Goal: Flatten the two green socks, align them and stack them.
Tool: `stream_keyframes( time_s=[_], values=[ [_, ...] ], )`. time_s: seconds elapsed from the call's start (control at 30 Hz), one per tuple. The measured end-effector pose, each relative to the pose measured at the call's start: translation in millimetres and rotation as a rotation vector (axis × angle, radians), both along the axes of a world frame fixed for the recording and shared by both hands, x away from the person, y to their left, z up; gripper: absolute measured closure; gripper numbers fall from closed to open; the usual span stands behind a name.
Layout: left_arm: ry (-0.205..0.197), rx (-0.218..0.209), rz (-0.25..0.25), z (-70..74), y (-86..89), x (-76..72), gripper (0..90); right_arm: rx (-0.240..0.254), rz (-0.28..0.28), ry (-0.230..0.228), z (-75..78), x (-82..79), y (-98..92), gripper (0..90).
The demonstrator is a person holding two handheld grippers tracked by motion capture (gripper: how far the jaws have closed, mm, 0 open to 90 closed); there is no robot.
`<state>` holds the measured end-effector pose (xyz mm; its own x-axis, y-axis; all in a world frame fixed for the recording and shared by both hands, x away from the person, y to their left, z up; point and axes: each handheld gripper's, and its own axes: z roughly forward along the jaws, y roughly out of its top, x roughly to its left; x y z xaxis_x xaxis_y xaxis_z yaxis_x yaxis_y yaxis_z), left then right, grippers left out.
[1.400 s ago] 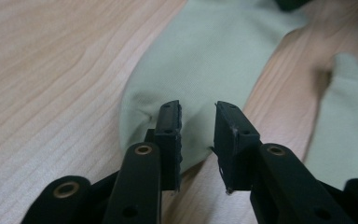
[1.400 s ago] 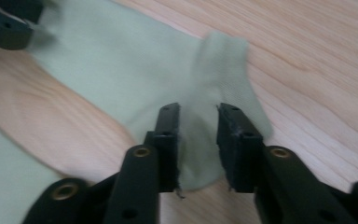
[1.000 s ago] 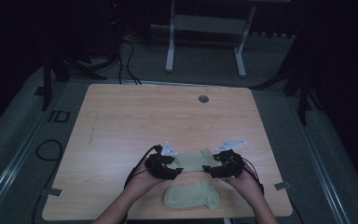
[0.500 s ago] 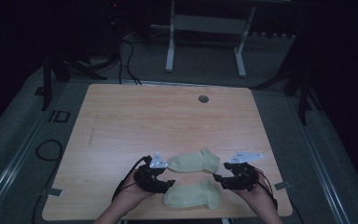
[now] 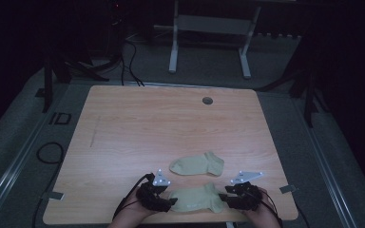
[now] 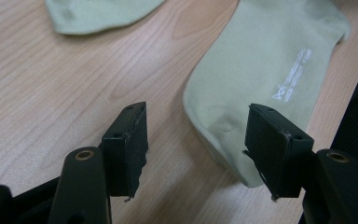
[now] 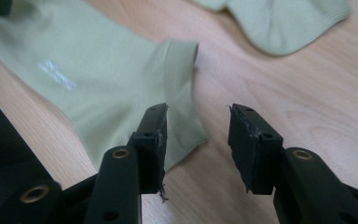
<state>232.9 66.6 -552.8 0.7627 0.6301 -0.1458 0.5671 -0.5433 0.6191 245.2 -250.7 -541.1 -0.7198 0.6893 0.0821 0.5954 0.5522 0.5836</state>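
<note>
We see two pale green socks lying flat on the wooden surface (image 5: 138, 123), close to its near edge. The near sock (image 5: 196, 198) lies right at that edge, between the two hand-held grippers; the far sock (image 5: 197, 164) lies just beyond it, apart from it by a narrow strip of bare wood.

The left hand-held gripper (image 5: 171, 201) sits at the near sock's left end, held low over the surface. In the left gripper view its jaws are spread wide and grasp nothing: the rounded end of the near sock (image 6: 265, 70) lies between them and reaches under the right-hand jaw, with a small white print showing on the fabric. The edge of the far sock (image 6: 98, 14) shows at the top of that view.

The right hand-held gripper (image 5: 224, 197) sits at the near sock's right end. In the right gripper view its jaws are also parted and released: the ribbed cuff corner of the near sock (image 7: 102, 79) lies by the left-hand jaw, and bare wood shows in the gap. The far sock (image 7: 284, 21) lies at the top of that view.

A round hole (image 5: 207, 100) marks the far side of the surface
</note>
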Motion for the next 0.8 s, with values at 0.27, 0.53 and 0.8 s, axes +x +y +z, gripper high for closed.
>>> stream_keyframes(
  time_s=[0.27, 0.53, 0.8],
  values=[
    [-0.005, 0.001, 0.004, -4.7, 1.0, -2.0, 57.8, -0.073, 0.029, -0.029, -6.3, -5.1, 9.1, 65.6],
    [-0.024, -0.003, 0.005, -5.9, -2.4, -7.6, 87.5, -0.056, 0.032, -0.022, -6.8, -9.5, 10.4, 82.2],
    [-0.057, -0.047, 0.049, 12.8, 2.8, -8.5, 88.4, 0.002, 0.021, -0.033, 15.3, -11.9, 5.4, 82.7]
  ],
)
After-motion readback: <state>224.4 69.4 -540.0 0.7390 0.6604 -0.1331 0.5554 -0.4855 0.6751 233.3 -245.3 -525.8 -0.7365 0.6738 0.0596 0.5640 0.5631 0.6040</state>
